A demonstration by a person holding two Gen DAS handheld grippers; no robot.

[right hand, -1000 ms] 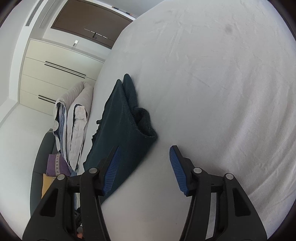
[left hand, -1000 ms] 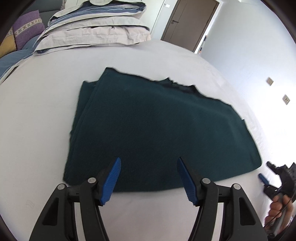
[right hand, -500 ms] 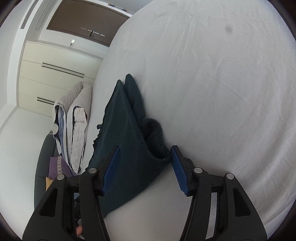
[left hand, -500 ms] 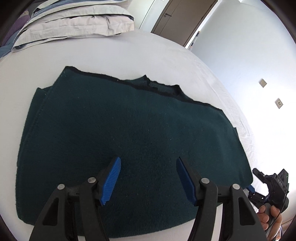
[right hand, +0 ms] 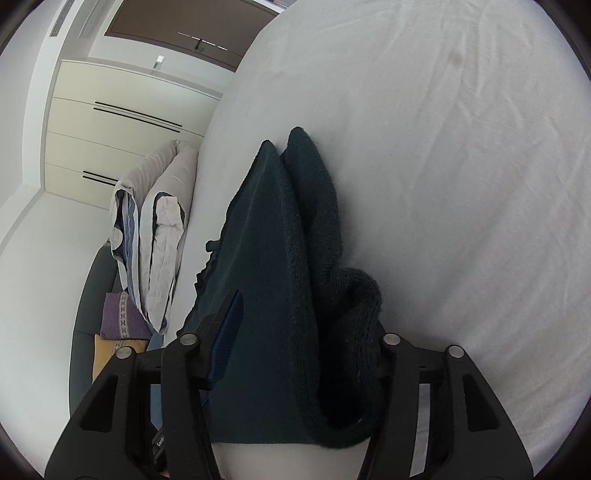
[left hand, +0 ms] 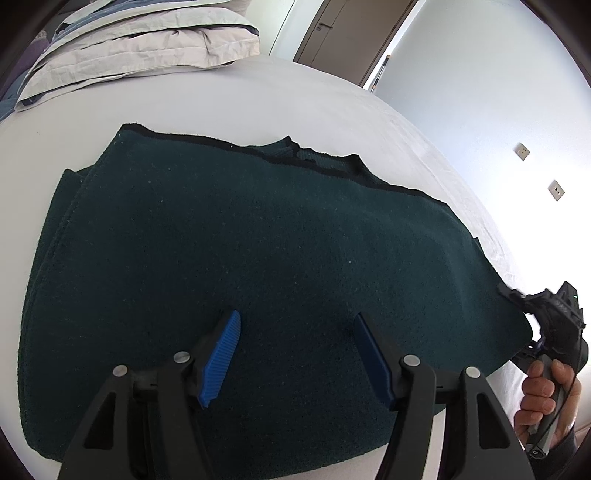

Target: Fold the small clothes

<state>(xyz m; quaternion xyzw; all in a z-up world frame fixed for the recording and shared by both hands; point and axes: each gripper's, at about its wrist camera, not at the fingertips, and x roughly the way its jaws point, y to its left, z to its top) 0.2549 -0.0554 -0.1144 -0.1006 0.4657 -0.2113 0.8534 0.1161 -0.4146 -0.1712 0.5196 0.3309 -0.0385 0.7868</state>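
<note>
A dark green sweater [left hand: 258, 258] lies folded flat on the white bed [left hand: 295, 96], neckline at the far edge. My left gripper [left hand: 295, 332] hovers open over the sweater's near part, nothing between its blue pads. At the sweater's right corner a hand holds my right gripper [left hand: 517, 295]. In the right wrist view the sweater's [right hand: 273, 258] bunched corner fills the gap of my right gripper [right hand: 303, 314]. Its jaws are closing on the cloth. The left pad [right hand: 225, 332] touches the fabric and the cloth hides the right one.
Folded grey and blue bedding [left hand: 140, 40] is stacked at the far left of the bed. A brown door [left hand: 351, 33] stands beyond it. The right wrist view shows a cream wardrobe [right hand: 122, 122] and purple and yellow cushions [right hand: 118, 317] on a sofa. White sheet [right hand: 443, 184] spreads to the right.
My left gripper moved forward over the sweater's near edge. My right gripper advanced onto the sweater's corner and narrowed its jaws around the bunched cloth.
</note>
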